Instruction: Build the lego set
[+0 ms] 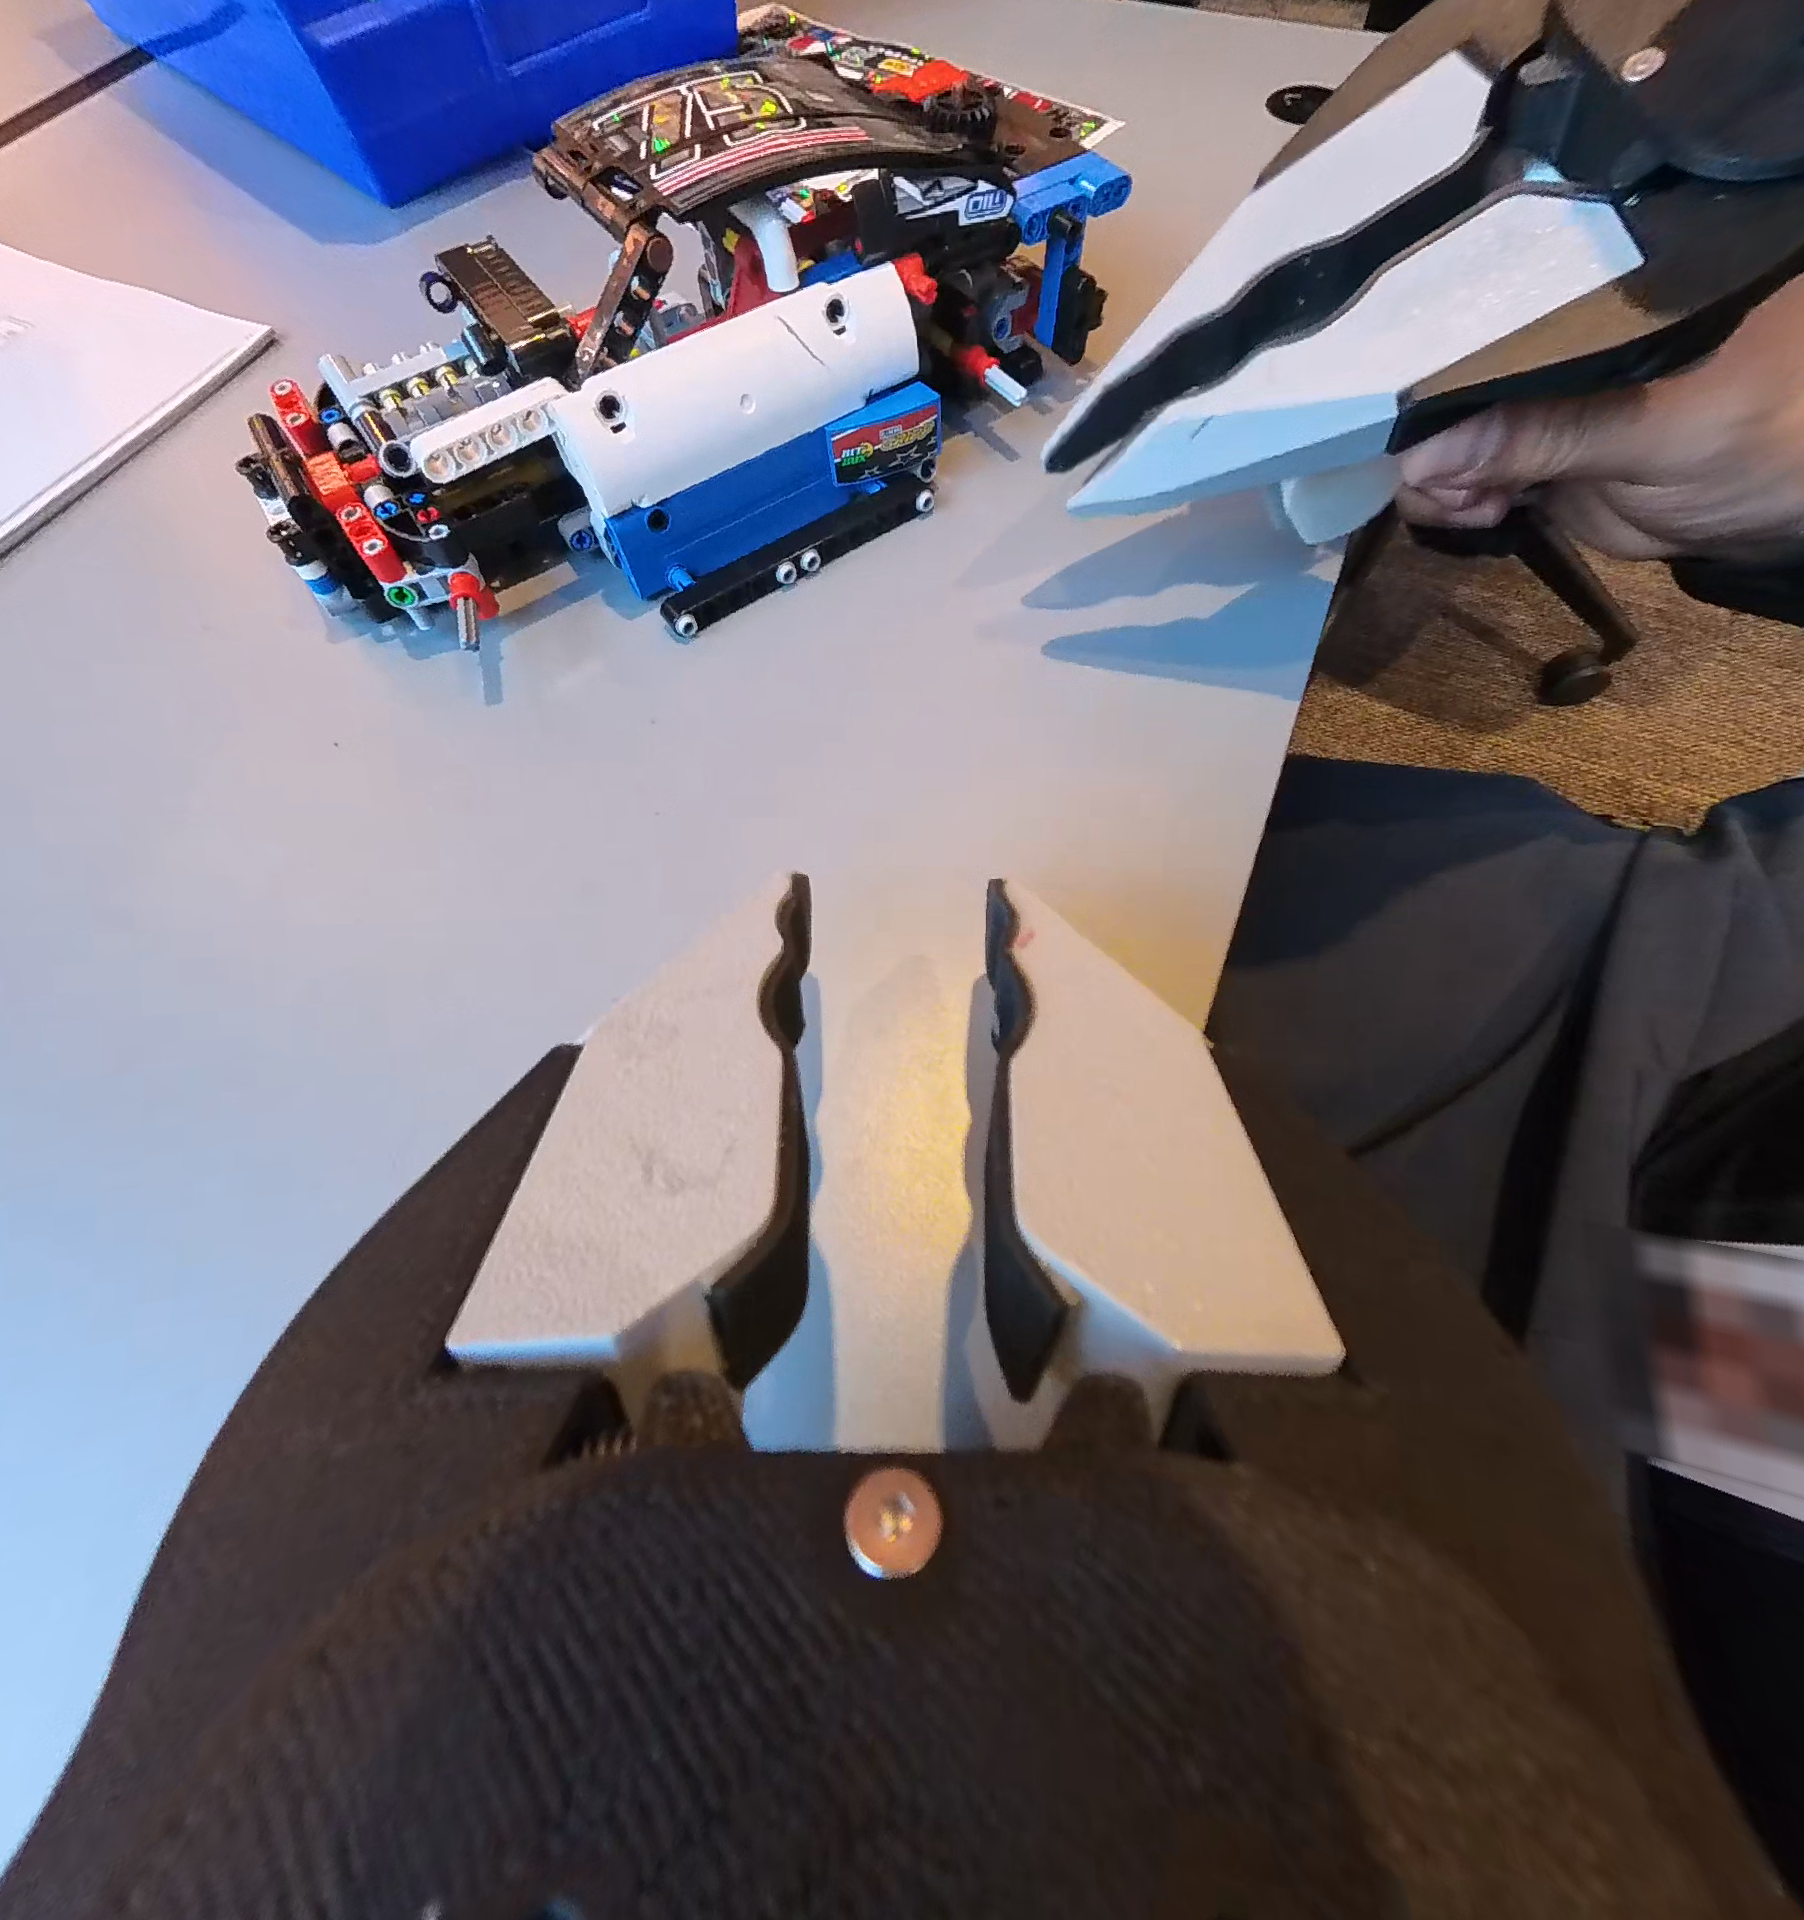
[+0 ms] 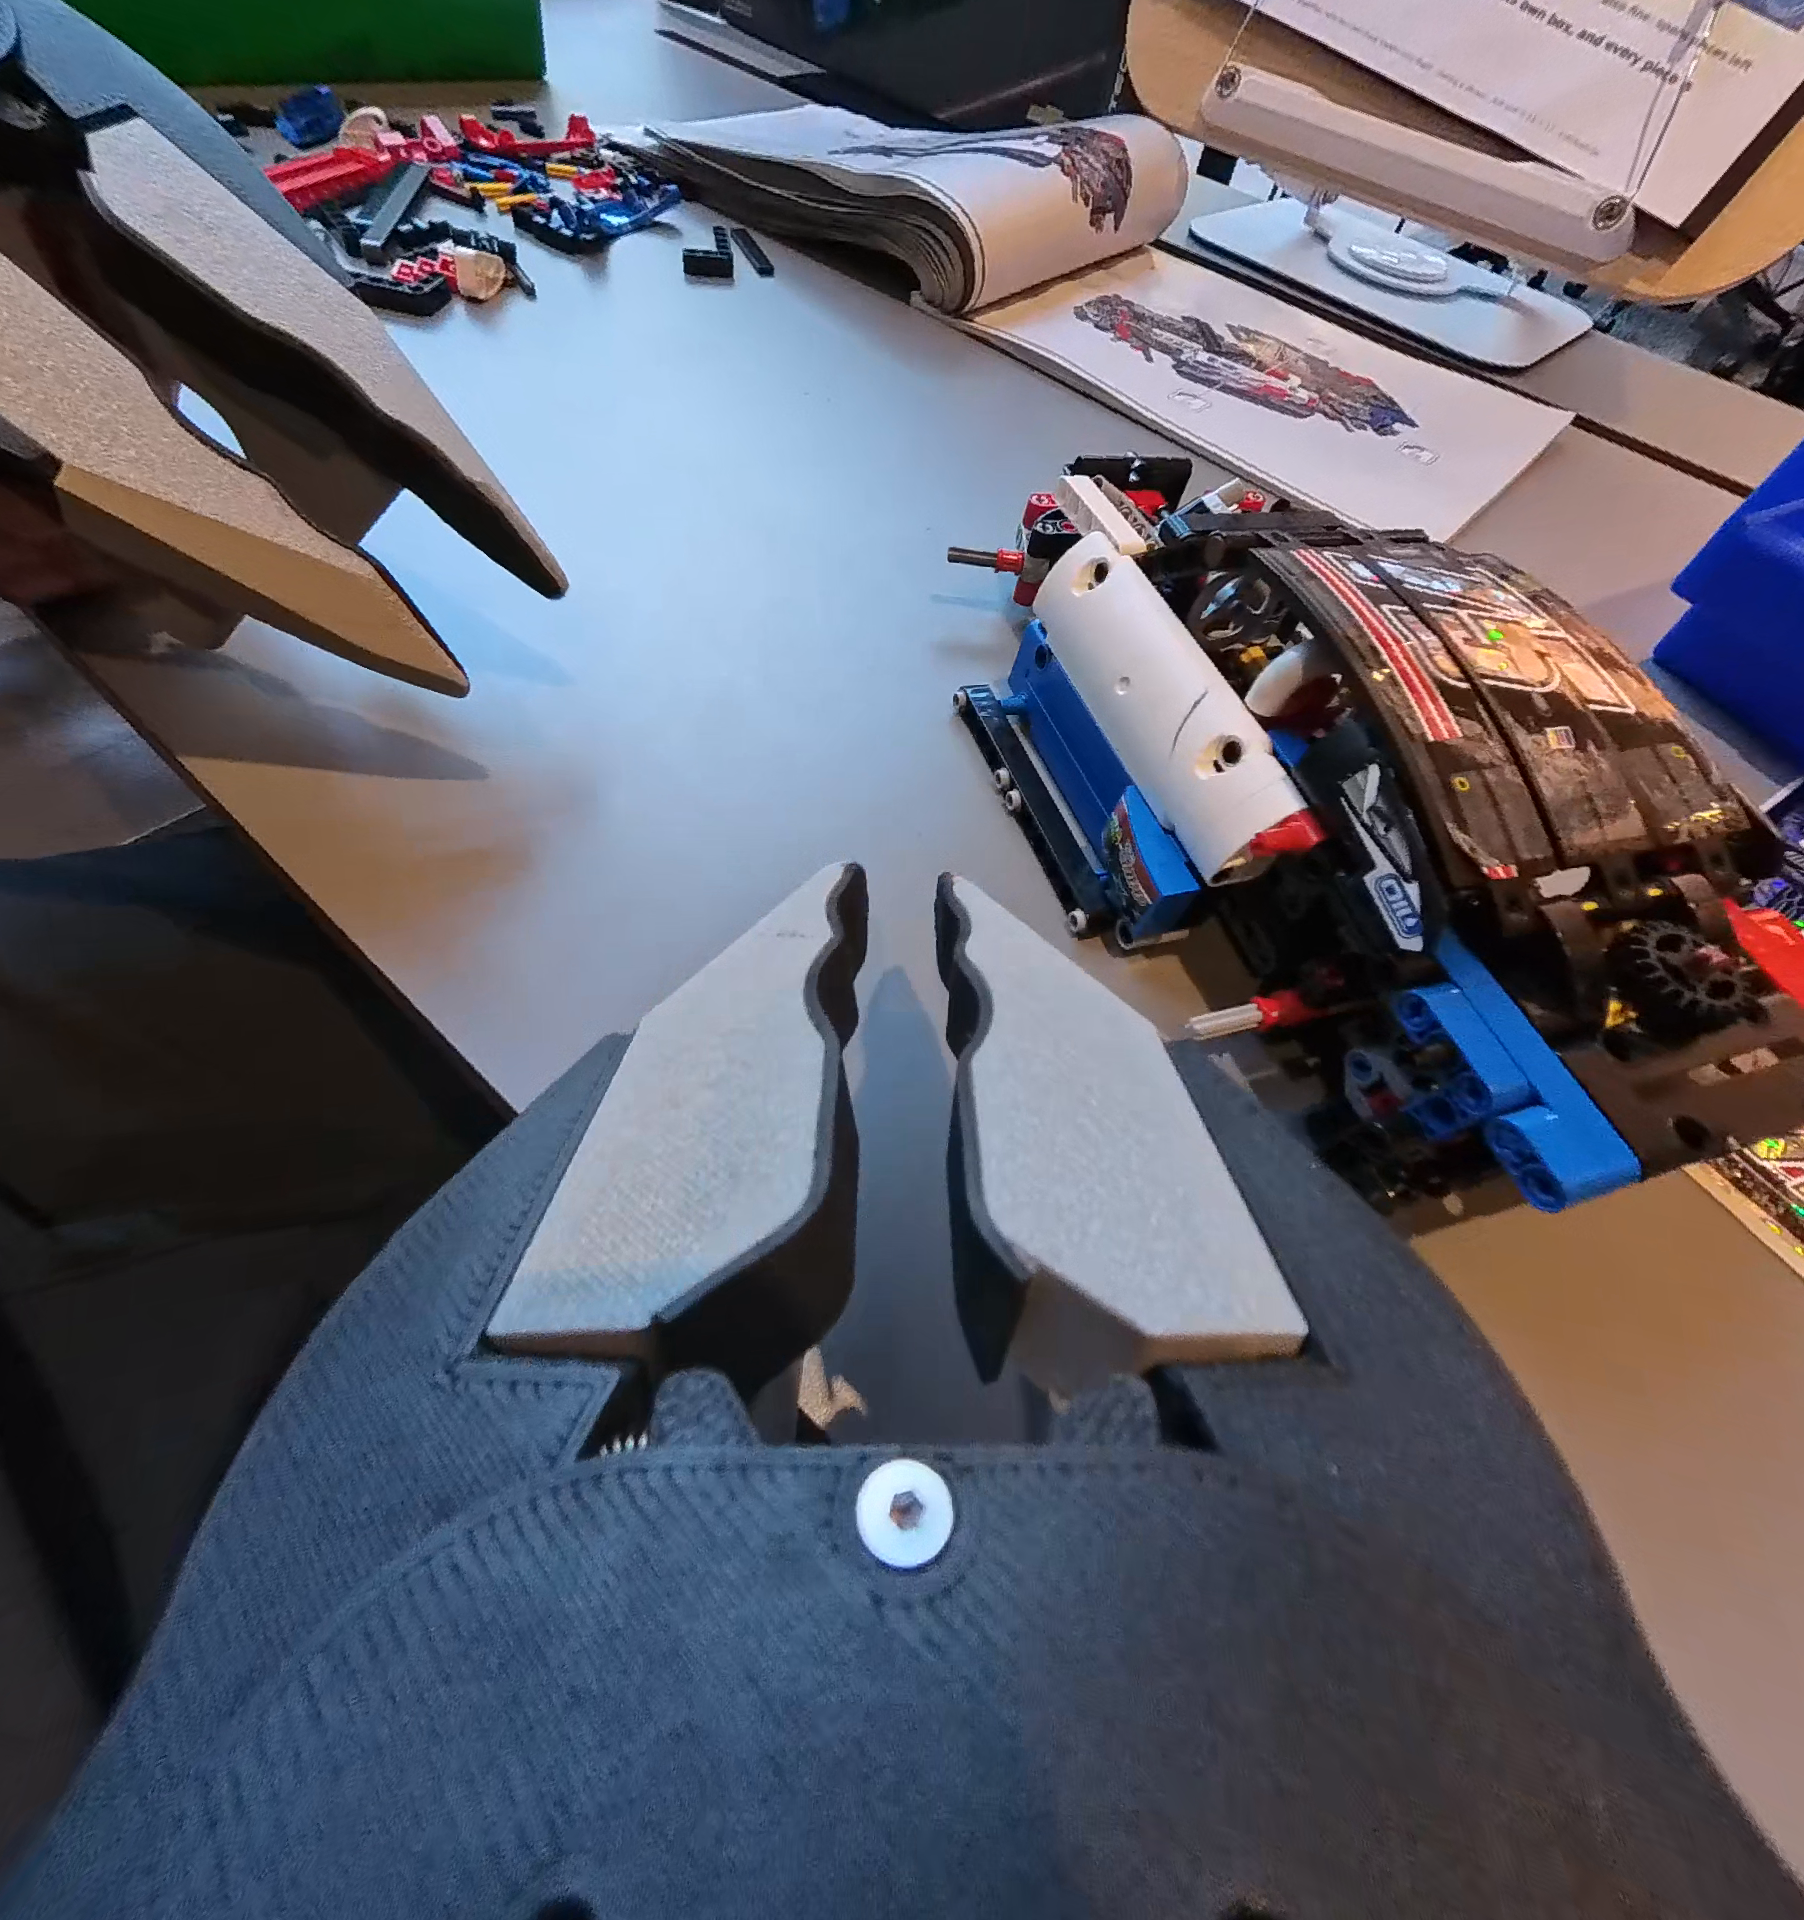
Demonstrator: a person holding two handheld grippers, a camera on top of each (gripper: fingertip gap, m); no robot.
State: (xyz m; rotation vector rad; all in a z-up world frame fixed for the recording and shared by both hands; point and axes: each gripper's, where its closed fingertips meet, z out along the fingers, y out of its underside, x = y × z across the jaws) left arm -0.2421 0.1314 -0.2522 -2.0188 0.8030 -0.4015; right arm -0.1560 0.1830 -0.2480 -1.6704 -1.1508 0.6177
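Note:
A partly built lego car (image 1: 732, 416) with white and blue side panels and a black stickered roof stands on the grey table (image 1: 358, 935); it also shows in the right wrist view (image 2: 1324, 790). My left gripper (image 1: 896, 885) is open and empty, low over the bare table in front of the car. My right gripper (image 2: 900, 878) is open with a narrow gap and empty, to the left of the car's rear. Each gripper shows in the other's view: the right one (image 1: 1066, 480) beside the car's rear, the left one (image 2: 508, 639) at the table edge.
Loose lego pieces (image 2: 462, 197) lie at the far side. An open instruction booklet (image 2: 981, 208) lies beyond the car. A blue bin (image 1: 441, 73) and a sticker sheet (image 1: 981, 83) sit behind the car. The table edge (image 1: 1293, 779) runs along the right, past it a chair base (image 1: 1573, 634). Spacing between my two grippers at the tips: around 11 cm.

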